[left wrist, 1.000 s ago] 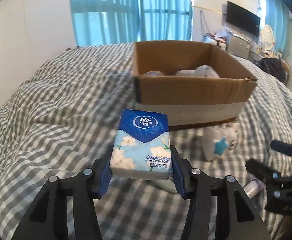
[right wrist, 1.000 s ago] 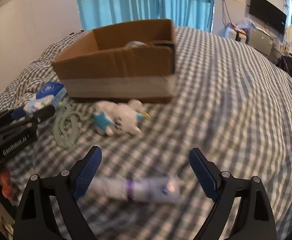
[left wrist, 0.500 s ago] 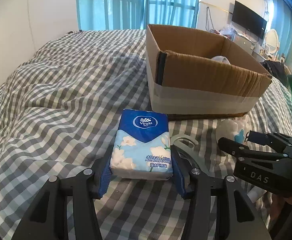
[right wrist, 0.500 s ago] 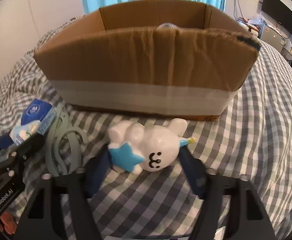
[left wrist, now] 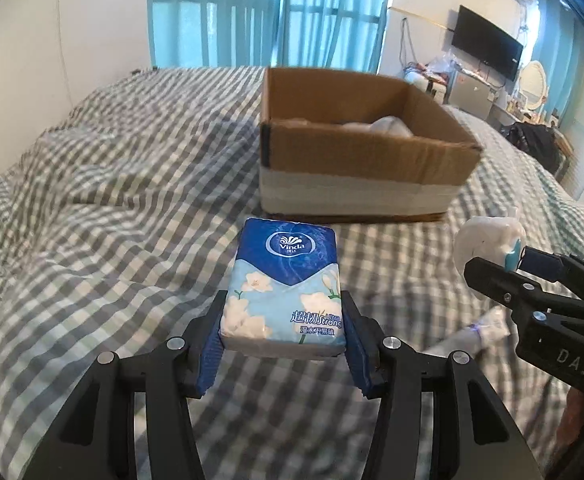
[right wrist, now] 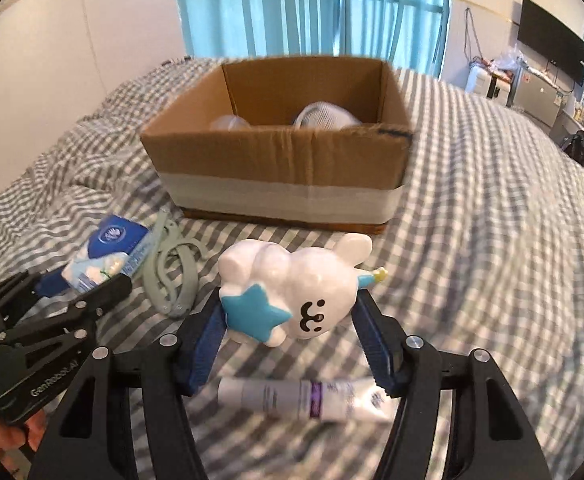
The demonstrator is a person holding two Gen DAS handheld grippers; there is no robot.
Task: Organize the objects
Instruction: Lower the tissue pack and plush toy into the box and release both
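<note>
Both grippers loaded, both pointed at the cardboard box (right wrist: 276, 168), which sits ahead of and past my fingertips on the checked bedcover (left wrist: 92, 200).

Left gripper (left wrist: 284, 344): pads pinching the tissue pack (left wrist: 286, 288) across its short sides, near end only. Most of the pack sticks out forward beyond the fingers, so it's cantilevered. Soft pack; I'd guess it can droop or twist if I swing fast.

Right gripper (right wrist: 290, 332): jaws closing on the white bunny toy (right wrist: 295, 288), blue pads at its flanks, star facing me. Toy looks hard and rounded, so I judge slip more likely here than on the left.

Plan for the drop:
- Lift both loads above the near wall of the box before going forward.
- The box already has pale items in it, partly hidden; aim for the free floor I can see.
- Release low, inside the walls.
- Keep the two grippers apart over the opening; go one at a time if tight.

The tube (right wrist: 303, 396) under my right fingers and the grey-green clip (right wrist: 172, 272) between the grippers are left on the bed.
</note>
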